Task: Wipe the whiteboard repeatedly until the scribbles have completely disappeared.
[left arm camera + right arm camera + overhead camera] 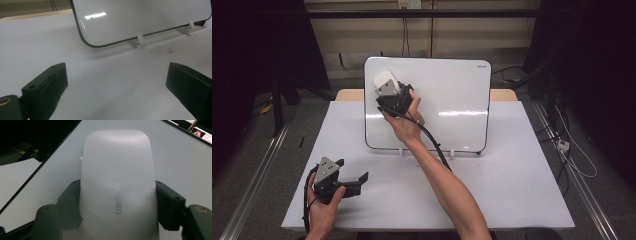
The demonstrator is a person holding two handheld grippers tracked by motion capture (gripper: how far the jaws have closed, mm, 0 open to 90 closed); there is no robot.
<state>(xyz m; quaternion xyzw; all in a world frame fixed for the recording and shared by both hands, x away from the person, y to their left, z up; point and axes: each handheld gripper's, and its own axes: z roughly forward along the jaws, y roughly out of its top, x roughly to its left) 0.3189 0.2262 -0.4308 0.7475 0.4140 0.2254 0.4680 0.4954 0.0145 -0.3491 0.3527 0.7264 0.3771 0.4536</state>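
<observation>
White bench [512, 175] carries a propped whiteboard [452, 100], where the right gripper [388, 90] presses a clamped eraser [117, 182], seemingly for wiping, while the left gripper [343, 175] waits near, jaws wide.

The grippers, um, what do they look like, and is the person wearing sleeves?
Both the left gripper and the right gripper are black with blocky jaws, each topped by a grey three-cornered plate, each trailing a black cable. The forearms are bare, no sleeves.

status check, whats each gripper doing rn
Right gripper shut on white eraser, up against whiteboard top left. Left gripper open, idle over table. Nothing in the way.
</observation>
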